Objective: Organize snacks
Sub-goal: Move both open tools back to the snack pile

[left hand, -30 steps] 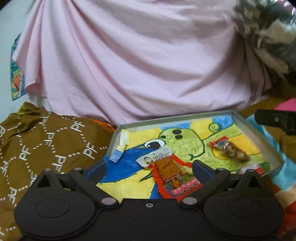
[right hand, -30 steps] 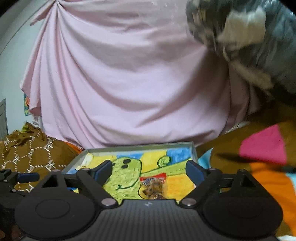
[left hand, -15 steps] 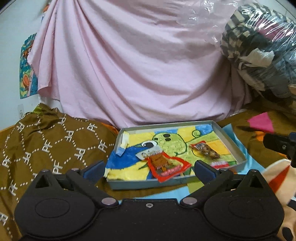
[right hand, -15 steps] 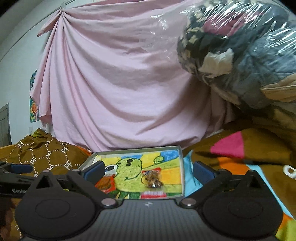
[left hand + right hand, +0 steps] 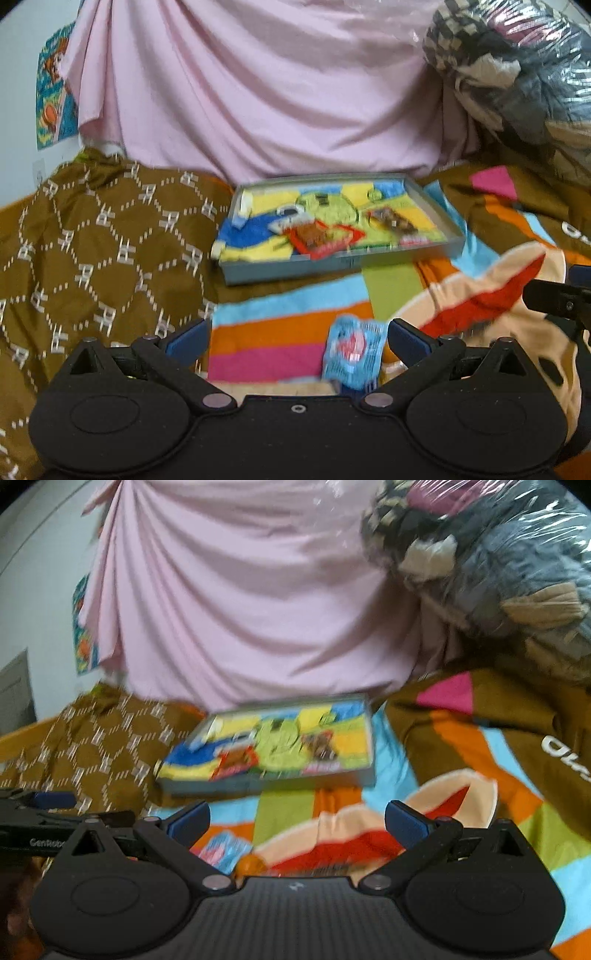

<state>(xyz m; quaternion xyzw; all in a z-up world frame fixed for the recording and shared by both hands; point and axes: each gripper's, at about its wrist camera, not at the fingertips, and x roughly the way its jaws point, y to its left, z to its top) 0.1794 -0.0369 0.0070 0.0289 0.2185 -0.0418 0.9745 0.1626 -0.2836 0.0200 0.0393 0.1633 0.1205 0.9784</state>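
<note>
One shallow grey rectangular tray (image 5: 334, 263), lined with a bright cartoon drawing, holds two crinkly snack packets: a red one (image 5: 318, 237) and a clear one (image 5: 392, 220). A third, blue packet (image 5: 352, 356) lies on the striped fabric blanket (image 5: 280, 332), between the left gripper (image 5: 297, 338)'s wide-open fingers, untouched. The right gripper (image 5: 297, 816) also gapes open, empty.

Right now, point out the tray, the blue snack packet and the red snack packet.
tray (image 5: 332, 264): left wrist view, front wall.
blue snack packet (image 5: 352, 356): left wrist view, middle of the wrapper.
red snack packet (image 5: 317, 238): left wrist view, middle, lying in the tray.
</note>
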